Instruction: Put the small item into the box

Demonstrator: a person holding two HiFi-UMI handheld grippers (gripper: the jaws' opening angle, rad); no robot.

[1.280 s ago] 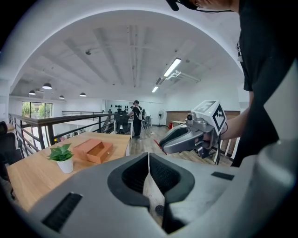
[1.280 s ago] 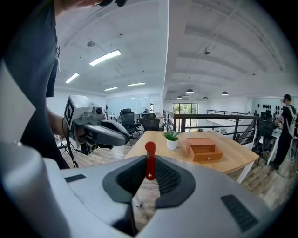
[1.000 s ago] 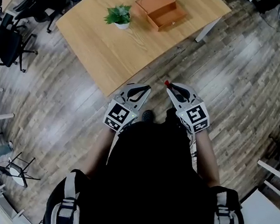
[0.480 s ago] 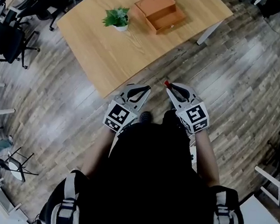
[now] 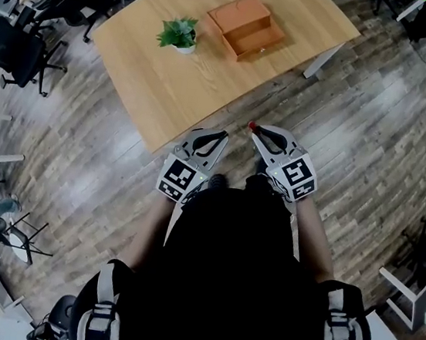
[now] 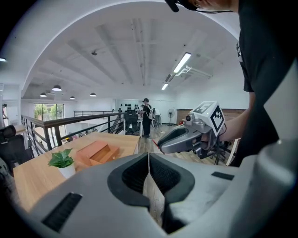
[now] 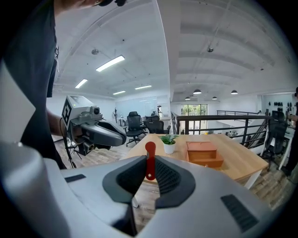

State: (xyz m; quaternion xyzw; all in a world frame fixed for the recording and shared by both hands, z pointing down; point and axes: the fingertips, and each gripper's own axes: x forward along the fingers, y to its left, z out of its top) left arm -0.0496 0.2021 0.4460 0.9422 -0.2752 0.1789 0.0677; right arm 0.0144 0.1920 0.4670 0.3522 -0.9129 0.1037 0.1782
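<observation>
A small red item (image 5: 251,125) (image 7: 150,160) sticks up between the jaws of my right gripper (image 5: 253,130) (image 7: 150,163), which is shut on it. My left gripper (image 5: 223,135) (image 6: 148,162) is beside it, its jaws closed together with nothing between them. Both are held over the floor, short of the near edge of the wooden table (image 5: 185,84). The orange-brown box (image 5: 247,27) (image 7: 203,153) (image 6: 97,152) stands open at the far side of the table, well ahead of both grippers.
A potted green plant (image 5: 179,33) (image 7: 168,142) stands on the table left of the box. Black office chairs (image 5: 29,32) crowd the floor at the left. A white table leg (image 5: 320,63) is at the right corner. More furniture (image 5: 416,285) lines the right edge.
The table, box and plant have shifted slightly down and nearer in the head view as I move towards them. Both grippers keep the same pose and the red item stays held.
</observation>
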